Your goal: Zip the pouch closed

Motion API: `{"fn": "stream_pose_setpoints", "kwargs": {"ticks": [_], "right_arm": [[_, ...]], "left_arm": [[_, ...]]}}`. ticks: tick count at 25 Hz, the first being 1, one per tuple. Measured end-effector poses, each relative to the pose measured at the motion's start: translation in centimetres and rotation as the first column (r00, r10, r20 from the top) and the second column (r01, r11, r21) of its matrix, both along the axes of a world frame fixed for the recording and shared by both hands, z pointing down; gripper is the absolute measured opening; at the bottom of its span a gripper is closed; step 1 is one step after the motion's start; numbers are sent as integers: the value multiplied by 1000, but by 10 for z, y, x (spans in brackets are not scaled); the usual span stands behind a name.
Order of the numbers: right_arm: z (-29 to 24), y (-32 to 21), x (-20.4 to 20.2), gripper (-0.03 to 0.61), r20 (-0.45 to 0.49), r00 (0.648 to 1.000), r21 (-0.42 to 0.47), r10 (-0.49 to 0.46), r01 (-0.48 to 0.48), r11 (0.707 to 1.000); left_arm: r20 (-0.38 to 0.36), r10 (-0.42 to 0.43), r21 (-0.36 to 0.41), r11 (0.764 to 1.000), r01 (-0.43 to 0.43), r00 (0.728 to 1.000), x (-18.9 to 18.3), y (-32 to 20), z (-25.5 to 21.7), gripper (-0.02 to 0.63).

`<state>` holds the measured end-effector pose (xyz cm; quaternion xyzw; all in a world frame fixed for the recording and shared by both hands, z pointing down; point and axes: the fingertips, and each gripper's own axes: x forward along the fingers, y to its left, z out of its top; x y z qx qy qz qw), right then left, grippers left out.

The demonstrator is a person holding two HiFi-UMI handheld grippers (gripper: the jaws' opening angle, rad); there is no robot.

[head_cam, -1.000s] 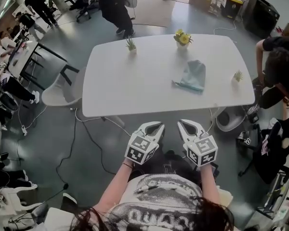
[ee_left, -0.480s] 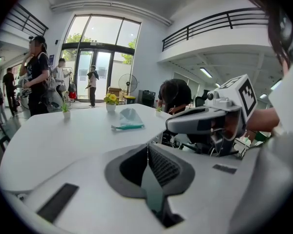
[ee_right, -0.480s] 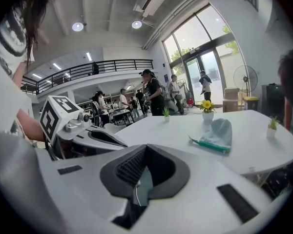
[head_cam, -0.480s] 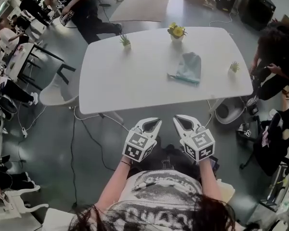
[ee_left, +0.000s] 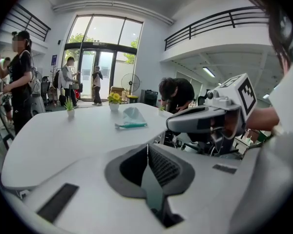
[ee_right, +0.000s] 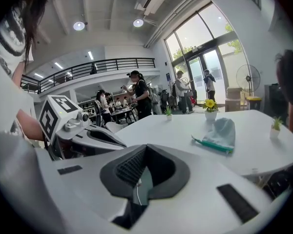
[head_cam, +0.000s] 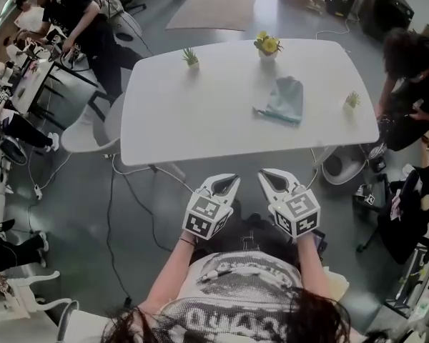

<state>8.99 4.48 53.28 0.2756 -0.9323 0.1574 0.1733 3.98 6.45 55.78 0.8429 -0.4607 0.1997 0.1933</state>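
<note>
Both tongs hang short of the bench's [head_cam: 186, 120] near edge, above the person's lap, side by side and pointing toward the bench. The left tongs [head_cam: 231, 181] are closed, the ribbed pads meeting in a thin line in the left gripper view [ee_left: 147, 147], with nothing between them. The right tongs [head_cam: 267, 176] look the same in the right gripper view [ee_right: 145, 149]: jaws together, holding nothing. Each gripper view also catches the other tongs off to the side.

The pouch [head_cam: 284, 100] lies flat on the white bench, in its right half and nearer the far edge than the near one, well apart from both tongs. It is pale blue-green, with a darker teal zip [head_cam: 274, 116] running along the side that faces the near edge; whether the zip is open or shut cannot be made out. It sits between the flowers [head_cam: 269, 46], yellow ones in a pot at the far edge, and a small plant [head_cam: 353, 101] at the right edge, touching neither. Another plant [head_cam: 191, 56] stands at the far edge toward the left corner. A bystander [head_cam: 415, 70] bends over just off the right edge
</note>
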Motion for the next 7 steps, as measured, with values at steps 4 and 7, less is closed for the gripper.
{"fn": "stream_pose_setpoints", "kwargs": {"ticks": [4, 7], "right_arm": [[1, -1, 2, -11, -2, 1000, 0, 1, -1, 1000], [1, -1, 4, -11, 0, 1000, -3, 0, 0, 1000]], "left_arm": [[-3, -11, -1, 1000, 11, 1000, -1, 0, 0, 17], [-3, -17, -6, 1000, 17, 1000, 0, 1, 1, 17]]}}
